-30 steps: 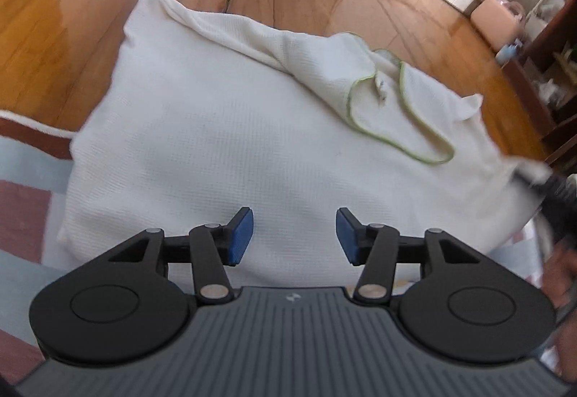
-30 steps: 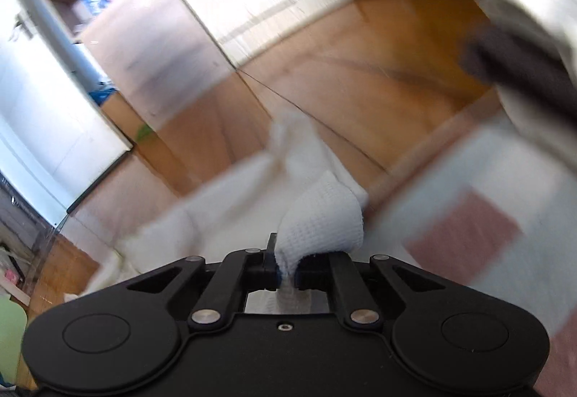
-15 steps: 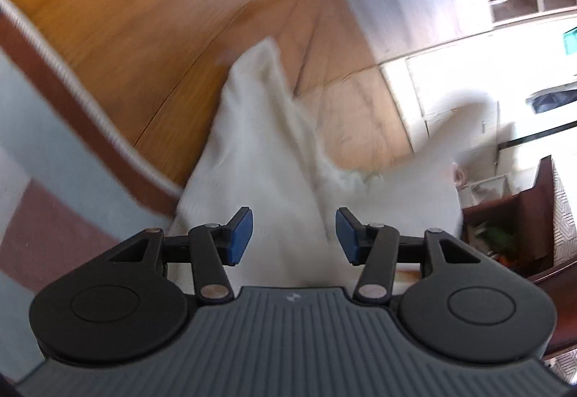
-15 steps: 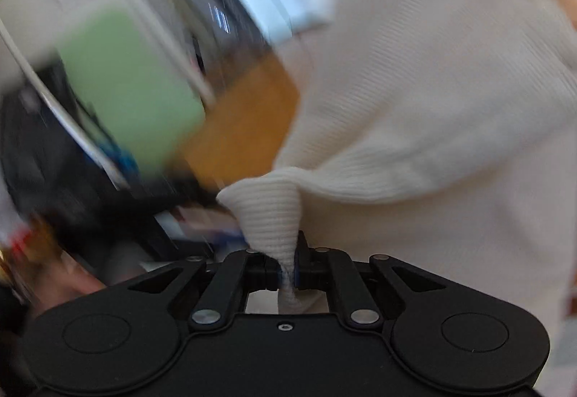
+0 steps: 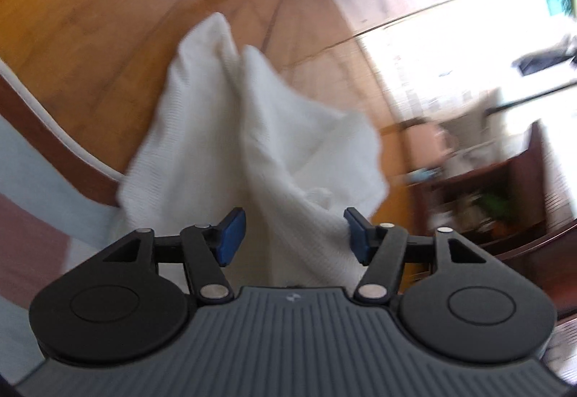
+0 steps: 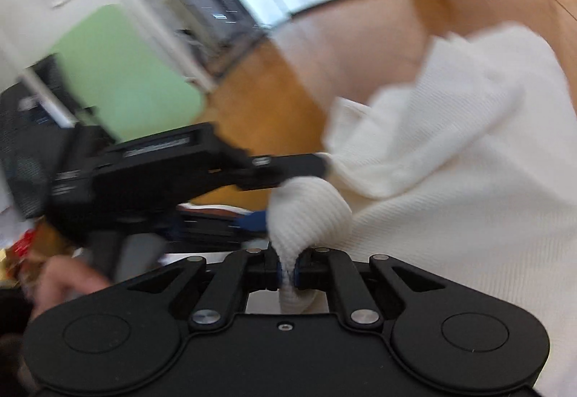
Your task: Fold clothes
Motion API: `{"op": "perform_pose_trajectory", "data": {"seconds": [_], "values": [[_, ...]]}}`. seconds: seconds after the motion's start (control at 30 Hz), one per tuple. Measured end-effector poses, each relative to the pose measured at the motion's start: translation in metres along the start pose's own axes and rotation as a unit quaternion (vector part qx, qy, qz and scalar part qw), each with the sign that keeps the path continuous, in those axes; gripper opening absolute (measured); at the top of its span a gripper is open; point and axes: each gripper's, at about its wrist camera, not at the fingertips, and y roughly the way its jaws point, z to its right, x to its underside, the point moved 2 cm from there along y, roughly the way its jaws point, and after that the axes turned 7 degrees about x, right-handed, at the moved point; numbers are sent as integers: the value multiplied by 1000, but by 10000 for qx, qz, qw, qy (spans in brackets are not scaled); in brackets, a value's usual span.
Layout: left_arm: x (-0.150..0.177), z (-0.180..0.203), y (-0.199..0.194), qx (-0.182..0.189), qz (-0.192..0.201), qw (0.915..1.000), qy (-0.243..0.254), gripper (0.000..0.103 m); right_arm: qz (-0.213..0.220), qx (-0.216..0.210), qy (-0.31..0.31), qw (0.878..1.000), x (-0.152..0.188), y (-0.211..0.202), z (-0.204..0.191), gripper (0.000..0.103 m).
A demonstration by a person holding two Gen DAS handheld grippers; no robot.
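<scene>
A white knit garment (image 5: 252, 144) hangs lifted off the floor, draped in folds. My left gripper (image 5: 294, 234) is open, its blue pads (image 5: 230, 234) wide apart with a fold of the cloth lying between them, not clamped. My right gripper (image 6: 286, 272) is shut on a bunched corner of the white garment (image 6: 450, 162), which billows to the right. In the right wrist view the left gripper (image 6: 295, 166) reaches in from the left, close to the cloth's edge, with a hand (image 6: 68, 285) holding it.
A wooden floor (image 5: 90, 0) lies below, with a rug (image 5: 43, 162) of light blue and brick-red stripes at the lower left. Dark wooden shelving (image 5: 505, 202) stands at the right. A green panel (image 6: 119, 72) and cluttered furniture sit at the left of the right wrist view.
The garment lay flat on the floor; my right gripper has lifted it up by a corner. My left gripper has swung around and now has a fold between its open pads.
</scene>
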Motion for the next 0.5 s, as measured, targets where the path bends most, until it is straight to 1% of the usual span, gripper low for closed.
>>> {"op": "perform_pose_trajectory", "data": {"seconds": [0.03, 0.07, 0.1, 0.17, 0.23, 0.27, 0.3, 0.37, 0.4, 0.43, 0.47, 0.5], "values": [[0, -7, 0, 135, 62, 9995, -275, 68, 21, -75, -57, 10000, -1, -2, -4, 9], [1, -12, 1, 133, 106, 9989, -439, 68, 42, -151, -115, 9998, -2, -4, -8, 9], [3, -13, 5, 13, 58, 9992, -402, 68, 63, -226, -172, 9996, -3, -7, -13, 9], [9, -12, 15, -306, -130, 9993, -156, 68, 145, -260, -195, 9994, -3, -11, -15, 9], [17, -8, 28, -600, -379, 9973, 180, 68, 232, -277, -203, 9991, -2, -16, -17, 9], [21, -7, 34, -710, -508, 9958, 286, 68, 276, -285, -208, 9990, -2, -18, -17, 9], [23, -7, 39, -764, -548, 9949, 369, 67, 320, -294, -212, 9988, -1, -20, -18, 9], [23, -1, 39, -724, -526, 9945, 541, 36, 362, -298, -289, 9985, -2, -26, -18, 9], [23, 5, 40, -671, -571, 9938, 674, 17, 344, -290, -386, 9982, -3, -29, -16, 9], [24, 12, 41, -731, -547, 9922, 847, 12, 283, -214, -471, 9983, -4, -32, -14, 9], [27, 21, 42, -989, -480, 9867, 1200, 11, 254, -145, -446, 9986, -5, -38, -12, 9], [31, 30, 43, -1296, -404, 9777, 1603, 10, 240, -87, -384, 9989, -7, -44, -9, 12]]}}
